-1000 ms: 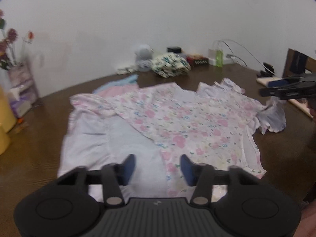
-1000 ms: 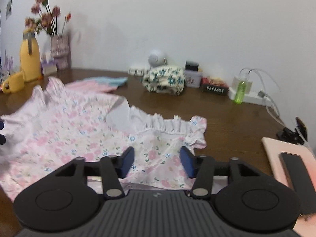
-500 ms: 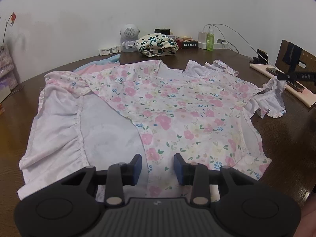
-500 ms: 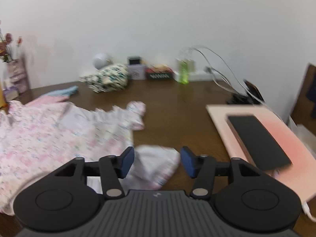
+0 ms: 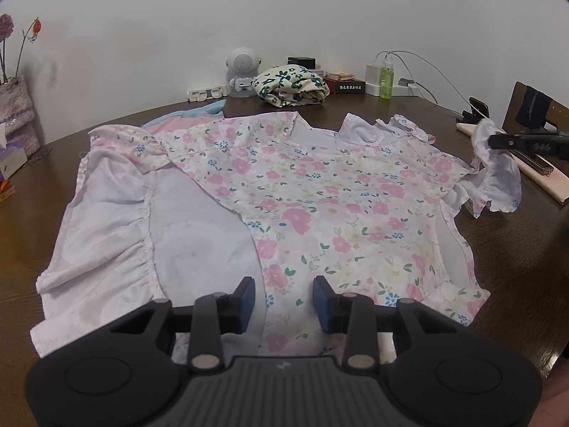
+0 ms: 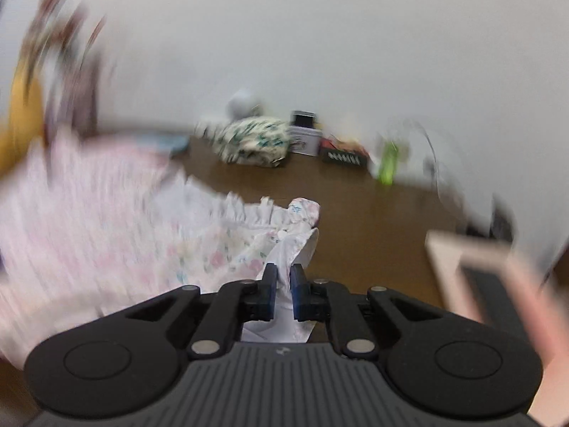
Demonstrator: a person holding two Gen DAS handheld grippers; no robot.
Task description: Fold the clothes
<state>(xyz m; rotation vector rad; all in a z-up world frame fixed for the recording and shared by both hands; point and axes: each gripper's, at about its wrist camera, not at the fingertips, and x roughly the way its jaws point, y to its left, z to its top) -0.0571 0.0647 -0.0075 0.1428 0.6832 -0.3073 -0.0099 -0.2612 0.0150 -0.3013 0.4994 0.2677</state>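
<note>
Right gripper [image 6: 283, 283] fingers closing, apparently on dress sleeve [image 6: 295, 245].

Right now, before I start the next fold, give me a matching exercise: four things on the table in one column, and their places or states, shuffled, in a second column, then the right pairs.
Things:
1. pink floral dress
2. cream bundle with green flowers
3. green clear bottle
4. ruffled white sleeve

Places or states:
A. stands by the white charger at the wall
B. lifted off the table, pinched by the right gripper
C. spread flat on the brown table
D. rolled up beside the small white robot figure

Pairs: 1-C, 2-D, 3-A, 4-B
</note>
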